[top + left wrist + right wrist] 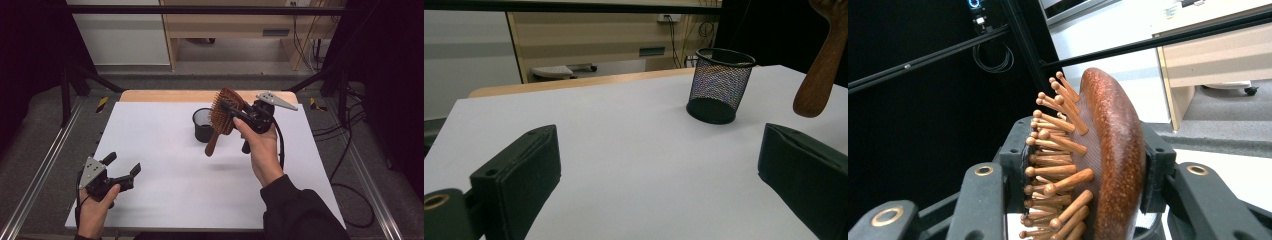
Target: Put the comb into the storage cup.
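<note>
Wooden paddle hairbrush (1108, 165), peg bristles; round mesh cup (720, 85).

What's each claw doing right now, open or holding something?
Left claw: open, nothing between its jaws, low over the white table.
Right claw: shut on the wooden hairbrush head, held up beside the black mesh cup.

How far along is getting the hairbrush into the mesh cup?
Done: the right gripper has the wooden hairbrush clamped by its head, lifted off the table. In hand: it hangs handle-down beside the mesh cup. Left: lowering it in. The left gripper is open, empty.
</note>
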A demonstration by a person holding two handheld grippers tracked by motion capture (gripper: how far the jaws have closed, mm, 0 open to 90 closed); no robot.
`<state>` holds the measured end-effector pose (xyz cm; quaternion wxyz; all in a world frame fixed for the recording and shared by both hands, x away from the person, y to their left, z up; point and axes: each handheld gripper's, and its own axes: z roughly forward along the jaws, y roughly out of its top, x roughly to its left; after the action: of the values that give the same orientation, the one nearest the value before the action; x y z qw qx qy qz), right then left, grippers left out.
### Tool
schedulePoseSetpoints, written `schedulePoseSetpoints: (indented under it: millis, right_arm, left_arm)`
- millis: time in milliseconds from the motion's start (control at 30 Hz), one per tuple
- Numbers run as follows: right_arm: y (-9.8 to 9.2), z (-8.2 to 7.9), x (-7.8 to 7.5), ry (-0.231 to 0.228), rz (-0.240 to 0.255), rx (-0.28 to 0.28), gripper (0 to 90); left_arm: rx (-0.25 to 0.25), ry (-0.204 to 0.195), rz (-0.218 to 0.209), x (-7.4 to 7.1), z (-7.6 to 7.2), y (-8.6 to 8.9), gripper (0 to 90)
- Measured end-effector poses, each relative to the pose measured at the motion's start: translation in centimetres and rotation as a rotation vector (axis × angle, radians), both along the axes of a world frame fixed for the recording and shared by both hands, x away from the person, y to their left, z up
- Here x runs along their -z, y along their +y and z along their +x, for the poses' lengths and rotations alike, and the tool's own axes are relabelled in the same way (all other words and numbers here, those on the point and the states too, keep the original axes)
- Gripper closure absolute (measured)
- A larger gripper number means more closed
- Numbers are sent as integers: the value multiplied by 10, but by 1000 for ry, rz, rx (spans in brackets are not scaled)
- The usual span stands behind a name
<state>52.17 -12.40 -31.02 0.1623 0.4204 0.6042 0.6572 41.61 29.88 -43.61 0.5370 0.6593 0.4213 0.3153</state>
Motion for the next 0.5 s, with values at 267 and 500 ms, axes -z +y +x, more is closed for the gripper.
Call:
schedulePoseSetpoints:
  millis: [267, 500]
  right_arm:
    - [6, 8, -21, -33, 1, 8, 515]
    - [14, 30, -29, -34, 33, 12, 514]
  left_arm:
    - [6, 11, 26, 5, -1, -8, 35]
    - [13, 7, 30, 6, -1, -9, 34]
